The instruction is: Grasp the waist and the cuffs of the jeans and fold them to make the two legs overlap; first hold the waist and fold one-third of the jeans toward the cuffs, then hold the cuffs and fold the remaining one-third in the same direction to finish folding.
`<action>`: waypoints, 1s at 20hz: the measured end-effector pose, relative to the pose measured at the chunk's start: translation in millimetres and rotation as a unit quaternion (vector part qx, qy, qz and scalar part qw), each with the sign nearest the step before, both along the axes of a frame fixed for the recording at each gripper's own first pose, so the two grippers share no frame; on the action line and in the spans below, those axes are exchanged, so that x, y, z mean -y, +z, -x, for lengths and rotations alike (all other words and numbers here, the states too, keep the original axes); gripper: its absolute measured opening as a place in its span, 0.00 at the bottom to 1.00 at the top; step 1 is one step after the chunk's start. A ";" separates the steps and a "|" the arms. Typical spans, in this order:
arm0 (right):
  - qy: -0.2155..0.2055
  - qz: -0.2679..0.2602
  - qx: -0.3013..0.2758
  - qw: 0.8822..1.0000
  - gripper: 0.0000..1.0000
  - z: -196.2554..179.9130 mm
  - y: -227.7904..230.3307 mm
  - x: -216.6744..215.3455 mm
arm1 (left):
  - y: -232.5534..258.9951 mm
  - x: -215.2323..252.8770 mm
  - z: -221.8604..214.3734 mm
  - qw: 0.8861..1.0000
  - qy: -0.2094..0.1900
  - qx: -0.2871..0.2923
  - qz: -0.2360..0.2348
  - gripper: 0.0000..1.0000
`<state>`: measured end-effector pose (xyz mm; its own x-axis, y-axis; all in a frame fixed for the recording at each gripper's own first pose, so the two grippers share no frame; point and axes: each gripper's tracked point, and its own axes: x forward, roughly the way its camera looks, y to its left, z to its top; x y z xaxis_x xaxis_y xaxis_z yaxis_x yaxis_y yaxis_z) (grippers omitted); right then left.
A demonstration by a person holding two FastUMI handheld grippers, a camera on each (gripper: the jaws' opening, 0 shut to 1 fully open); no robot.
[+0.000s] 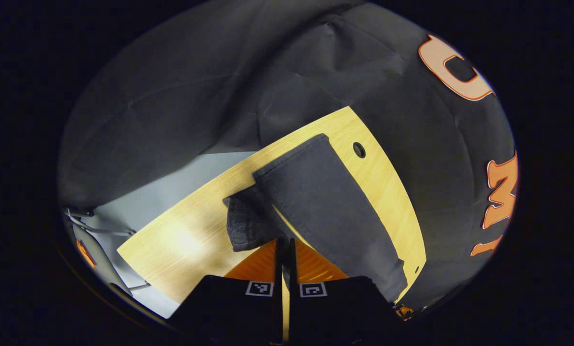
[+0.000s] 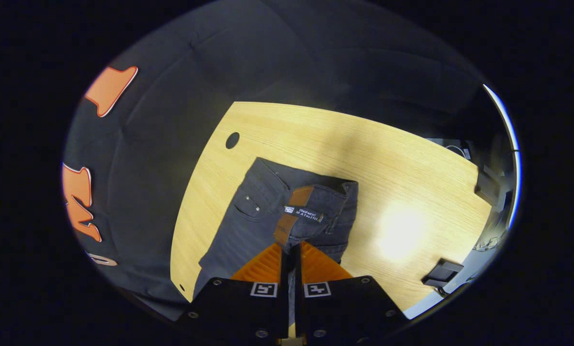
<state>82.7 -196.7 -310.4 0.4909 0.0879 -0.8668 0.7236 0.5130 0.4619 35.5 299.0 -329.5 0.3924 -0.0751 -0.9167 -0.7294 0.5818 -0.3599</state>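
On the pale wooden table [image 2: 412, 158] the dark jeans [image 2: 248, 226] lie flat, with the waist toward the right gripper view's camera and the legs running off toward the table's left edge, where the booth cloth hangs close behind. In that view a broad stretch of bare tabletop lies open to the right of the jeans, out to the far corner, and a round cable hole [image 2: 232, 140] sits in the wood just beyond the garment's upper corner. In the left gripper view the cuff end of the jeans [image 1: 330, 211] reaches along the table toward its far edge, with the same cable hole [image 1: 359, 150] just beside the fabric and open wood to the left. A brown waistband patch [image 2: 292, 211] and a small dark label [image 2: 304, 214] with white print show inside the waist; the print is too small to make out. The right gripper [image 2: 291, 252] has its fingers drawn almost together, pinching the waistband cloth between them. The left gripper [image 1: 285, 250] is likewise nearly closed, its fingers meeting at a turned-over fold of one cuff [image 1: 248, 226], though whether both press on the cloth cannot be told.
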 end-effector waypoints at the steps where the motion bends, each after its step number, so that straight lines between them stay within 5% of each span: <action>1: -0.005 0.001 0.002 1.000 0.06 -10.5 0.2 -0.7 | 0.5 -3.1 -11.0 1.000 -0.007 -0.001 -0.006 0.05; 9: 0.008 -0.004 0.000 1.000 0.06 -72.1 4.9 -1.2 | -12.5 -12.4 -99.6 0.997 -0.070 -0.008 -0.042 0.05; 14: 0.028 -0.007 -0.009 1.000 0.06 -106.9 -5.1 -8.6 | -23.3 -14.0 -145.9 0.986 -0.142 -0.006 -0.083 0.05; 20: 0.014 -0.034 -0.037 0.999 0.06 -126.4 -23.4 -13.8 | -45.7 -13.0 -182.8 0.989 -0.129 -0.008 -0.077 0.10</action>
